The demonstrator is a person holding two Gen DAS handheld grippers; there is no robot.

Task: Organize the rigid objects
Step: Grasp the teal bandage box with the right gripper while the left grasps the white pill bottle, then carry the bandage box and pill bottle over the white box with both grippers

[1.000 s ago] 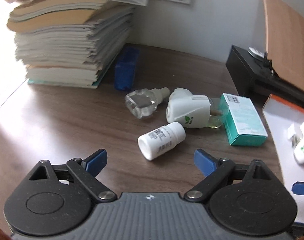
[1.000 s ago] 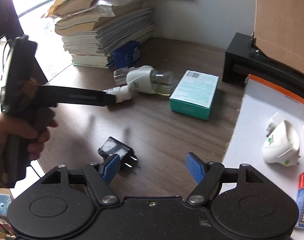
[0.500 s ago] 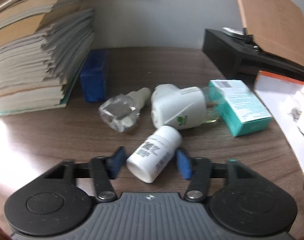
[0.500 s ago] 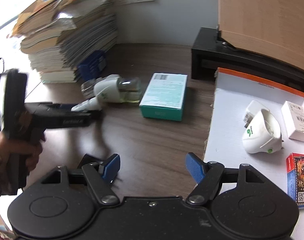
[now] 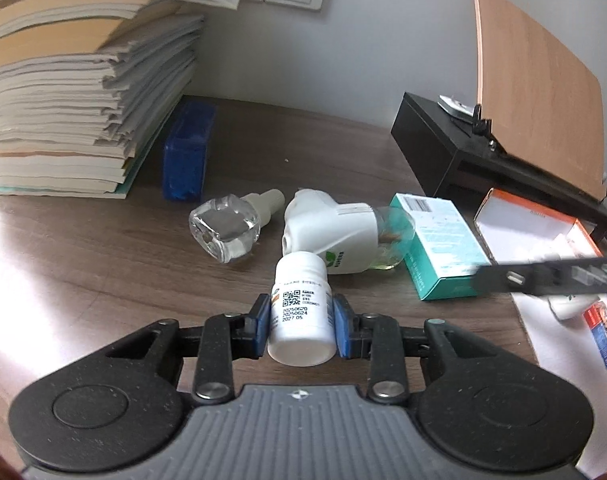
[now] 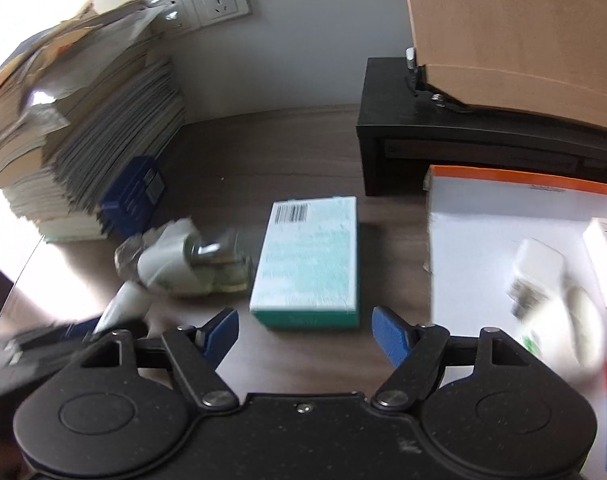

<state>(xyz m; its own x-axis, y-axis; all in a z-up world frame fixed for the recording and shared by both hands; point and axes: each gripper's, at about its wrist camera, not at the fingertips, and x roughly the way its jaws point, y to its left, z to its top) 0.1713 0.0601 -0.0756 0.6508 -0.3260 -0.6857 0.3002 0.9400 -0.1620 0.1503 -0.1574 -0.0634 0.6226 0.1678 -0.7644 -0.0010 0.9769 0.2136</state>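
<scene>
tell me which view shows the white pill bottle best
The left wrist view. The white pill bottle sits sharp and centered between the left tool's blue pads, QR code and date print readable. The right wrist view shows only a blurred white sliver of it at the lower left, partly hidden by that tool.

The bottle (image 5: 301, 308) looked smooth white plastic; the bench (image 5: 103, 256) was matt wood-grain; the box (image 6: 309, 264) was cardboard.
</scene>
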